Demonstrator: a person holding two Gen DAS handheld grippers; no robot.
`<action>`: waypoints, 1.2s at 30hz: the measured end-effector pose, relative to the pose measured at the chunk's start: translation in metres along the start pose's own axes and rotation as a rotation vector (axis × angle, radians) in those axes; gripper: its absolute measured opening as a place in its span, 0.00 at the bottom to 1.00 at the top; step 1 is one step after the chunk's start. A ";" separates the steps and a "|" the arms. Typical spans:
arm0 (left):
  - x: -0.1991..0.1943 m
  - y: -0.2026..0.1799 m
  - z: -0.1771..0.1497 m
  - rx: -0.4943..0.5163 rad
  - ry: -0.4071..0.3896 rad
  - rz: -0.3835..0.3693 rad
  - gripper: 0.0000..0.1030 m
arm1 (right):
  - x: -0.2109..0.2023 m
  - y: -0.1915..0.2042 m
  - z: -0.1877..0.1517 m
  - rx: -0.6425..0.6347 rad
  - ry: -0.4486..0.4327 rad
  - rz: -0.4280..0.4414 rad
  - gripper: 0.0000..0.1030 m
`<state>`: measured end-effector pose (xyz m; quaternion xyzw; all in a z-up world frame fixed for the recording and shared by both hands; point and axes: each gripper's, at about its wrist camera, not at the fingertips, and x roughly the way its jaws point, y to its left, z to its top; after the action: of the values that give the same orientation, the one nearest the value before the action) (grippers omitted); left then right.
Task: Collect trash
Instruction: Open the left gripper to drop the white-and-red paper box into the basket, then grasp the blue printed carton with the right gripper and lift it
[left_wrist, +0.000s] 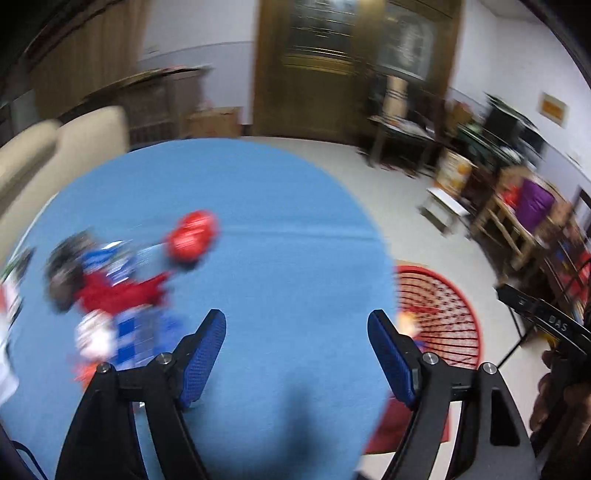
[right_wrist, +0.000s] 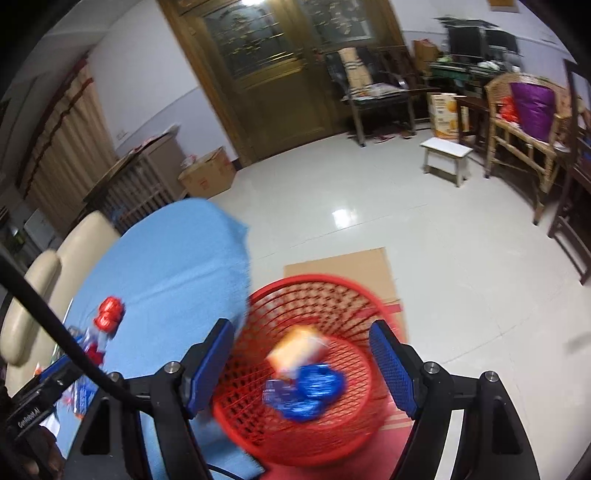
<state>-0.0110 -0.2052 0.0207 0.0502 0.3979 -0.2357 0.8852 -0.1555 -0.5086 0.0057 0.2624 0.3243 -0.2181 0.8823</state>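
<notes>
Your bench (left_wrist: 258, 221), round and covered in blue cloth, fills most of the left wrist view; the right wrist view shows only its edge (right_wrist: 177, 258). The red mesh basket (right_wrist: 314, 369) stands on the floor just beside the bench, on a sheet of cardboard (right_wrist: 351, 262). From the right wrist you look straight down into it: a blue wrapper (right_wrist: 310, 391) and an orange-and-white packet (right_wrist: 299, 349) lie on its bottom. The left wrist view catches only part of the basket (left_wrist: 439, 317) past the bench edge.

The rest of the trash sits on the bench: a blurred heap of red, blue and white wrappers (left_wrist: 110, 302) and, just beyond it, a red crumpled piece (left_wrist: 194, 240). Blur hides which way they point.

Your left gripper (left_wrist: 297, 354) hangs over bare cloth, fingers spread wide and empty. Your right gripper (right_wrist: 303, 358) hangs above the basket, fingers likewise wide apart, gripping nothing.
</notes>
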 end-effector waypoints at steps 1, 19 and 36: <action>-0.005 0.013 -0.005 -0.025 -0.005 0.024 0.77 | 0.003 0.011 -0.003 -0.021 0.017 0.013 0.77; -0.041 0.171 -0.074 -0.375 -0.034 0.232 0.77 | 0.019 0.202 -0.069 -0.390 0.191 0.265 0.77; -0.059 0.217 -0.101 -0.522 -0.078 0.320 0.77 | 0.056 0.323 -0.120 -0.512 0.313 0.385 0.77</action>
<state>-0.0142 0.0365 -0.0257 -0.1261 0.3976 0.0151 0.9087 0.0079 -0.2006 -0.0074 0.1195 0.4444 0.0834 0.8839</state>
